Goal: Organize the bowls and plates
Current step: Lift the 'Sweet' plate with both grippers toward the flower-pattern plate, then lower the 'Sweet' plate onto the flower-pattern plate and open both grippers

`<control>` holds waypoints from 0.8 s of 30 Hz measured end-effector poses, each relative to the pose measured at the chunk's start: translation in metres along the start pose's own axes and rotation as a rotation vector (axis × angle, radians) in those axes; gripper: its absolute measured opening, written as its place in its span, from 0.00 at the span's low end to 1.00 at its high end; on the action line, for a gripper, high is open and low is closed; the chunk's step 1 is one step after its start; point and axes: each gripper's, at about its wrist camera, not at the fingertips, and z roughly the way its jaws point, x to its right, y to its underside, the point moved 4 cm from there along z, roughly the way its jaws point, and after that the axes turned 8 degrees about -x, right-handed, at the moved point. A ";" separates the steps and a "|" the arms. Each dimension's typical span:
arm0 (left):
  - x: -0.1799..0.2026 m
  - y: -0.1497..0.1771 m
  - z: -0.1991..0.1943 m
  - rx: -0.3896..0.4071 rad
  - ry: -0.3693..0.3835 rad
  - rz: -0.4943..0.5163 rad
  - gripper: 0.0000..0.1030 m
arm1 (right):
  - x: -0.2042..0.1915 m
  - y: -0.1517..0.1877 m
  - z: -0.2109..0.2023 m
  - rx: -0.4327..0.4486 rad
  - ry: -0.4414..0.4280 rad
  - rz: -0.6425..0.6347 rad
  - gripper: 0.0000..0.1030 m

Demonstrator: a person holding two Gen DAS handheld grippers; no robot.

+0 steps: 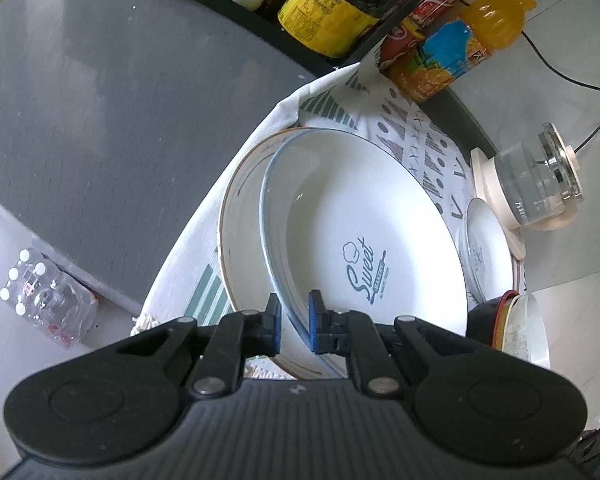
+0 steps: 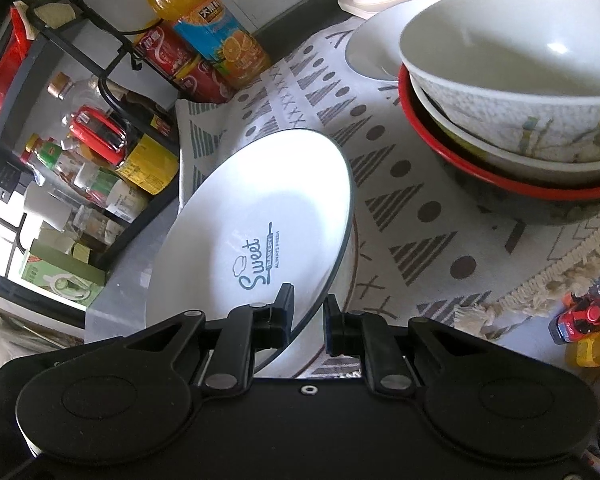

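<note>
A white "Sweet Bakery" plate (image 1: 364, 216) with a blue rim lies over a larger brown-rimmed plate (image 1: 240, 216) on the patterned cloth (image 1: 420, 128). My left gripper (image 1: 294, 326) has its blue pads on either side of the Sweet plate's near rim, closed on it. In the right wrist view the same plate (image 2: 268, 208) is tilted up, and my right gripper (image 2: 307, 316) grips its opposite rim. A stack of bowls (image 2: 512, 92), white in a red-rimmed black one, stands at right, with a small white bowl (image 2: 376, 48) behind.
Bottles and cans fill a black wire rack (image 2: 112, 92), with an orange juice bottle (image 1: 460, 48) beside it. A glass kettle on a cream base (image 1: 536, 184) stands behind the bowls. A water bottle pack (image 1: 44, 300) is on the floor. Toy vehicles (image 2: 588, 328) sit off the cloth's edge.
</note>
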 end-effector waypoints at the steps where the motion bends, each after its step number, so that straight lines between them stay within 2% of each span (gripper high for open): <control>1: -0.001 0.000 0.001 -0.004 -0.002 -0.004 0.11 | 0.001 0.000 0.001 -0.003 0.001 0.000 0.14; 11: 0.001 -0.003 0.009 -0.027 -0.027 0.016 0.11 | 0.001 -0.004 0.005 -0.012 0.003 0.013 0.14; 24: 0.011 -0.016 0.003 -0.038 -0.168 0.151 0.14 | -0.005 -0.005 0.012 -0.045 0.023 0.015 0.13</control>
